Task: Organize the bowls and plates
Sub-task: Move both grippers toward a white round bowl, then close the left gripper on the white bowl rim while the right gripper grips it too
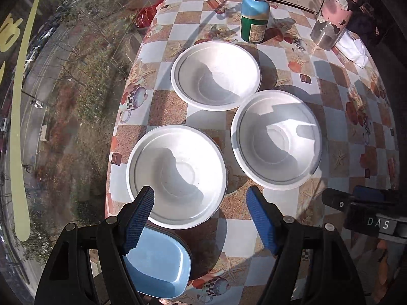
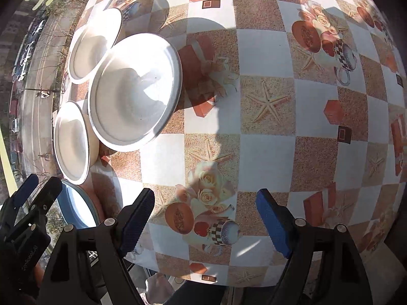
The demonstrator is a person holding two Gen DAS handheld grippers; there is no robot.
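Three white bowls (image 1: 175, 175) sit clustered on the checked surface (image 1: 330, 94), a blue dish (image 1: 157, 264) nearest. Left claw (image 1: 201, 218) released, empty, above the near bowl; right claw (image 2: 206, 221) released over bare cloth. Recommend straddling one rim squarely before clenching, then nesting bowls.

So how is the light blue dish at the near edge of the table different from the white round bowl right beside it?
The light blue dish is a rounded rectangle; the white round bowl is circular. The dish is plain inside, while the bowl has a thin dark line under its rim. The dish sits nearest the table's edge, the bowl just beyond it. Both are upright and empty on the checked tablecloth.
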